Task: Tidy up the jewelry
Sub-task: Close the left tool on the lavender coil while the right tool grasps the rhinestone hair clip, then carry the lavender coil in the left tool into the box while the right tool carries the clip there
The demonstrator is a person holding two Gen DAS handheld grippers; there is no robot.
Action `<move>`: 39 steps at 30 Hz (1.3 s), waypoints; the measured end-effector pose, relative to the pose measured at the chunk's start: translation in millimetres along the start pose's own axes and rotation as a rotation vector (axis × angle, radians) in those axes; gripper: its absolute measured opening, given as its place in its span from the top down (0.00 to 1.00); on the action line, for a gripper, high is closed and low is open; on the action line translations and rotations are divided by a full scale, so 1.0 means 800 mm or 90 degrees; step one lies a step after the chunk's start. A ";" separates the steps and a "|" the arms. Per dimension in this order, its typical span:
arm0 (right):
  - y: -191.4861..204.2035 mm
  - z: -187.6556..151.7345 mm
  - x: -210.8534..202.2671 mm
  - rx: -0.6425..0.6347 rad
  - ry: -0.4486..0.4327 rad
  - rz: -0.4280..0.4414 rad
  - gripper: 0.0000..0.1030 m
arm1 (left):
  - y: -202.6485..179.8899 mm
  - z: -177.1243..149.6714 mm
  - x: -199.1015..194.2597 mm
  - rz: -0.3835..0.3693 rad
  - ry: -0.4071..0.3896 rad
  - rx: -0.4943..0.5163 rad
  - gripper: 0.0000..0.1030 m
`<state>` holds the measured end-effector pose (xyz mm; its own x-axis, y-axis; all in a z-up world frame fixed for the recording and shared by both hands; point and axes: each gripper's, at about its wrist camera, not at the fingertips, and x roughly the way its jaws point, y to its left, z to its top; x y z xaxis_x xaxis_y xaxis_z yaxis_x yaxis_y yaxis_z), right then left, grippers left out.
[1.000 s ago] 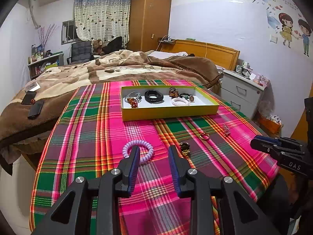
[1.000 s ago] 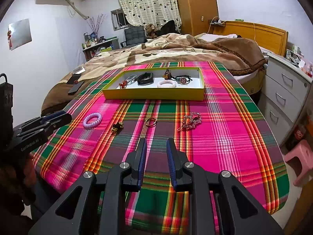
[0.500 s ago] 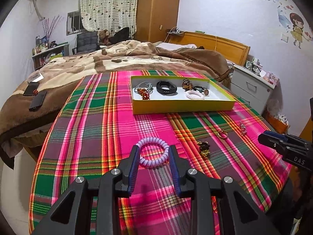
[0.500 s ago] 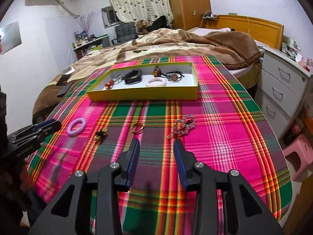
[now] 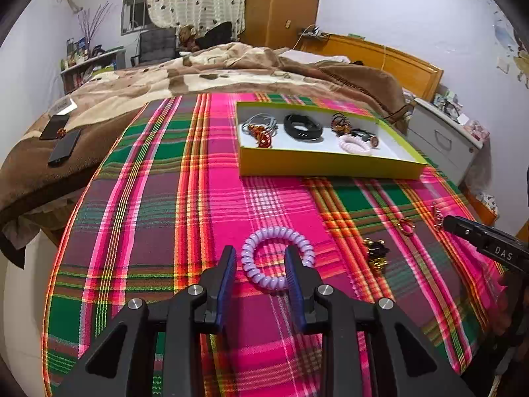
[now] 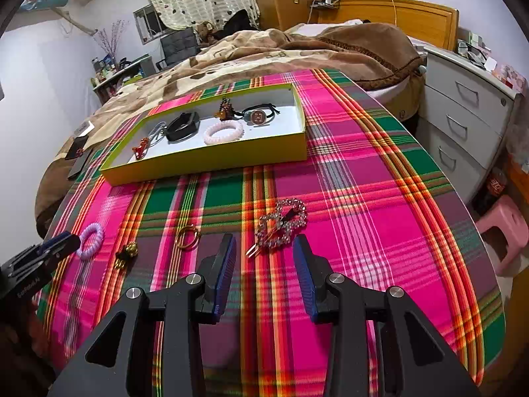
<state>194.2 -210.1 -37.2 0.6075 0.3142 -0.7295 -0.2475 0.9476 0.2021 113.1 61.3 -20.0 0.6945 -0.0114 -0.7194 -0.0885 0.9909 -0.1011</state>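
A lilac spiral hair tie (image 5: 277, 258) lies on the plaid tablecloth. My left gripper (image 5: 261, 258) is open and its jaws straddle the tie's near left part, with the right finger inside the ring. It also shows in the right wrist view (image 6: 90, 241). My right gripper (image 6: 264, 248) is open just before a rhinestone hair clip (image 6: 281, 226). A gold ring (image 6: 187, 236) and a small dark-gold ornament (image 6: 126, 254) lie between them. The yellow tray (image 5: 330, 165) at the back holds several pieces of jewelry.
The plaid cloth (image 6: 363, 172) covers a table that ends at the right near a white drawer unit (image 6: 469, 112) and a pink stool (image 6: 502, 228). A bed with a brown blanket (image 5: 165, 79) lies behind. Phones (image 5: 64, 145) rest on it.
My left gripper has moved forward onto the lilac hair tie. My right gripper has opened wider and moved forward toward the rhinestone clip.
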 end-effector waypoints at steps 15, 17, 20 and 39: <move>-0.001 0.014 0.027 -0.003 0.024 -0.042 0.65 | -0.014 0.007 0.025 0.039 0.044 0.023 0.71; 0.000 0.013 0.027 -0.008 0.024 -0.051 0.71 | -0.015 0.007 0.025 0.041 0.044 0.027 0.72; -0.005 0.013 0.027 -0.004 0.023 -0.046 0.76 | -0.015 0.007 0.025 0.041 0.044 0.026 0.80; -0.005 0.005 0.007 -0.003 0.009 -0.003 0.76 | -0.018 0.000 0.014 -0.005 0.037 0.036 0.92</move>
<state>201.3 -212.2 -39.5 0.5979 0.3092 -0.7396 -0.2485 0.9487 0.1957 121.9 46.9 -26.4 0.6525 -0.0245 -0.7574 -0.0423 0.9967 -0.0687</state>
